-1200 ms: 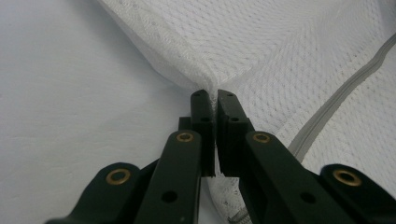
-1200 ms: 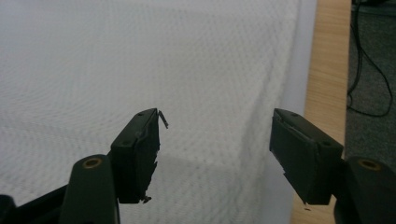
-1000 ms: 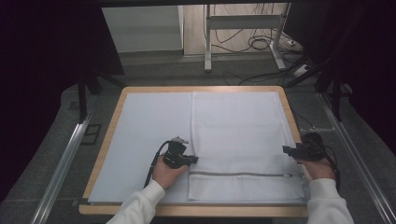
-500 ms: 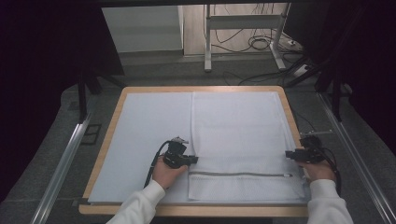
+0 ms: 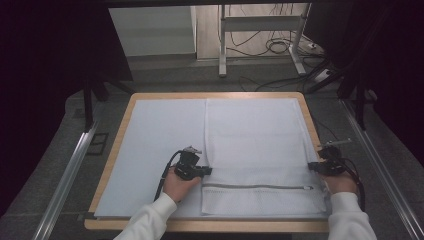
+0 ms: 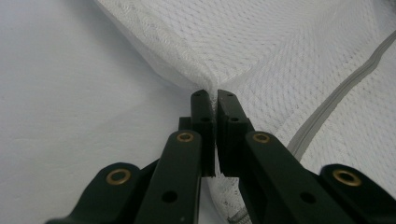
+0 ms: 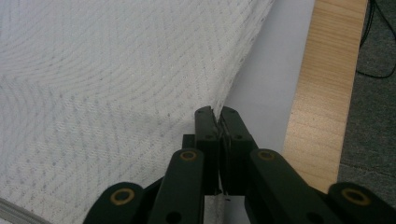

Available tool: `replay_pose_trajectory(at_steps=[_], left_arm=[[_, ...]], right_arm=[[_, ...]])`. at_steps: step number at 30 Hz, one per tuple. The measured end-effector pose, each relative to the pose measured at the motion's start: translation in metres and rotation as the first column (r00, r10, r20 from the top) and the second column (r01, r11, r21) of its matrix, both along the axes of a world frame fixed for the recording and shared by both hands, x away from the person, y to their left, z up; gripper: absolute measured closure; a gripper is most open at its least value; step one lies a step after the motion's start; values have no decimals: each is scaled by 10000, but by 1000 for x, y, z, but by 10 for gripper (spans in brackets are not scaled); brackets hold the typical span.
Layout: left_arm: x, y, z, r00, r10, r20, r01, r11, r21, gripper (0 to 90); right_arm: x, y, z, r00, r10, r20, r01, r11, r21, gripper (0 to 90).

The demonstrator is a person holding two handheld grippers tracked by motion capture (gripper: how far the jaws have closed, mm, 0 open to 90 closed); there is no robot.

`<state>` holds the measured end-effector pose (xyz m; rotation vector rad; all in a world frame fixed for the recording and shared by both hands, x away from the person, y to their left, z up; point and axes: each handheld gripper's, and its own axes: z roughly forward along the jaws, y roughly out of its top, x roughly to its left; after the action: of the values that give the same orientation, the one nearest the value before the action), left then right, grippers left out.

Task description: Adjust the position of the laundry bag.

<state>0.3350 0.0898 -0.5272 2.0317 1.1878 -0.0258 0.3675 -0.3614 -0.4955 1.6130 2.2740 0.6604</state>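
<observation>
White mesh laundry bag [image 5: 255, 145] with a grey zipper [image 5: 257, 187] lay stretched between your two grippers. Your left gripper [image 6: 210, 100] pinched its left edge, jaws pressed together on the mesh; your right gripper [image 7: 216, 114] pinched the right edge likewise, just beside the table's wooden rim [image 7: 327, 93].

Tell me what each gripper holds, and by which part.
Both hold the white mesh bag: left gripper pinches its left edge, right gripper its right edge.
</observation>
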Motion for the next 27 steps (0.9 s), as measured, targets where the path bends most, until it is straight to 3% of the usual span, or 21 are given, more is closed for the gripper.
replay_pose_trajectory(at_steps=[14,27], left_arm=[[1,2,1,10000,-71,-8,71,10000,38,887],[1,4,1,10000,38,-19,-38,10000,-32,889]], right_arm=[[0,-1,1,9999,7,168,-13,9992,390,870],[0,1,1,9997,49,231,-58,9991,418,871]])
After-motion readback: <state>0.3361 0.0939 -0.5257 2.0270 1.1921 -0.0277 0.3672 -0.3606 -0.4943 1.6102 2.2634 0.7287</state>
